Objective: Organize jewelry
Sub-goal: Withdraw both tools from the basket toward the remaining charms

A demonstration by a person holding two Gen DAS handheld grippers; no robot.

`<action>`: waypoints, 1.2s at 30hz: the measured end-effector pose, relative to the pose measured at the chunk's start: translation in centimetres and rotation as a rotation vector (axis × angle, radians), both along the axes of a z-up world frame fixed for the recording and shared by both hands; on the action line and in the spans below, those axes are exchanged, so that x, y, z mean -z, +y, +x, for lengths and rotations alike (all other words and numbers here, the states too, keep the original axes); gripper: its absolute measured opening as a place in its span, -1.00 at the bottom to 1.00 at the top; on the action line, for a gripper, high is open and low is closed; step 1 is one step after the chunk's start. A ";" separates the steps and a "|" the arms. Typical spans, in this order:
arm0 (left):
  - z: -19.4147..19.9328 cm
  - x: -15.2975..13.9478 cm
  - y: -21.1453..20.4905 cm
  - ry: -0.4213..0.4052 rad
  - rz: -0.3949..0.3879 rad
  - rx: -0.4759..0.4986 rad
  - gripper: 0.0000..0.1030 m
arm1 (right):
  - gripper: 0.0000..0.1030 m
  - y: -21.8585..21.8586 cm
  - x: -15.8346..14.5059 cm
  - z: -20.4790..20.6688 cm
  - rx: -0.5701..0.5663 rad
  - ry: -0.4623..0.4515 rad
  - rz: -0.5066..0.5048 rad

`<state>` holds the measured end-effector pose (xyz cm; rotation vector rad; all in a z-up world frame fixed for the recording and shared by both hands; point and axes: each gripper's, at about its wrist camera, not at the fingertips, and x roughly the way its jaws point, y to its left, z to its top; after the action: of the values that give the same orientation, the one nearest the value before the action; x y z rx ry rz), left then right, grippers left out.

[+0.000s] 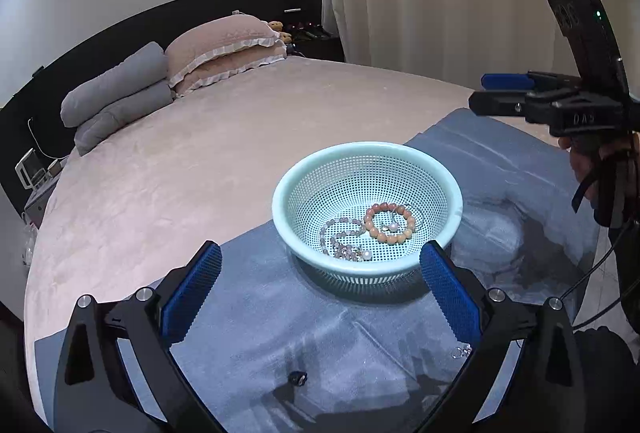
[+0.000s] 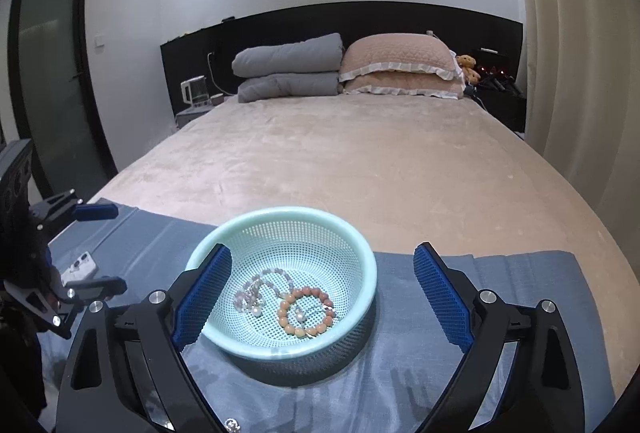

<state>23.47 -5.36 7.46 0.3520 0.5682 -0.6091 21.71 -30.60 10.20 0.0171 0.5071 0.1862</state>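
- Two grippers we hold near the basket [image 1: 366,153]: our left gripper [image 1: 320,273] stands wide, nothing between its pads.
- Our right gripper [image 2: 322,287] stands wide too, its left pad over the basket rim.
- Inside the basket lie an orange bracelet [image 2: 306,311] and a pale necklace [image 2: 256,291].
- Beside the basket, on the blue cloth [image 1: 280,313], we see a small ring [image 1: 462,352].

One pale green perforated plastic basket [image 1: 366,153] sits on one blue cloth [image 1: 280,313] spread over a pink-covered bed, holding one orange beaded bracelet [image 1: 390,222] and one pale lilac beaded strand [image 1: 340,237]. At the headboard lie two pink frilled pillows [image 2: 400,67] and two grey folded bolsters [image 2: 288,69], with one brown teddy bear [image 2: 467,67] beside them. Two small loose pieces rest on the cloth: one dark [image 1: 297,378], one silvery [image 1: 462,352].
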 end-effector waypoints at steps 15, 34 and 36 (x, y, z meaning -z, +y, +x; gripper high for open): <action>-6.6 2.5 0.0 0.000 0.052 0.143 0.89 | 0.72 2.7 0.9 -7.4 -0.168 -0.043 -0.215; -11.3 11.3 -4.7 0.172 0.107 0.343 0.89 | 0.68 5.2 13.4 -12.0 -0.532 0.251 -0.201; -11.4 11.4 -5.0 0.168 0.102 0.351 0.87 | 0.65 5.5 13.9 -12.2 -0.553 0.263 -0.215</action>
<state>12.06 -10.32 -3.97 0.5050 0.7067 -0.9558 9.52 -25.09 -3.69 -0.3154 0.7853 0.6751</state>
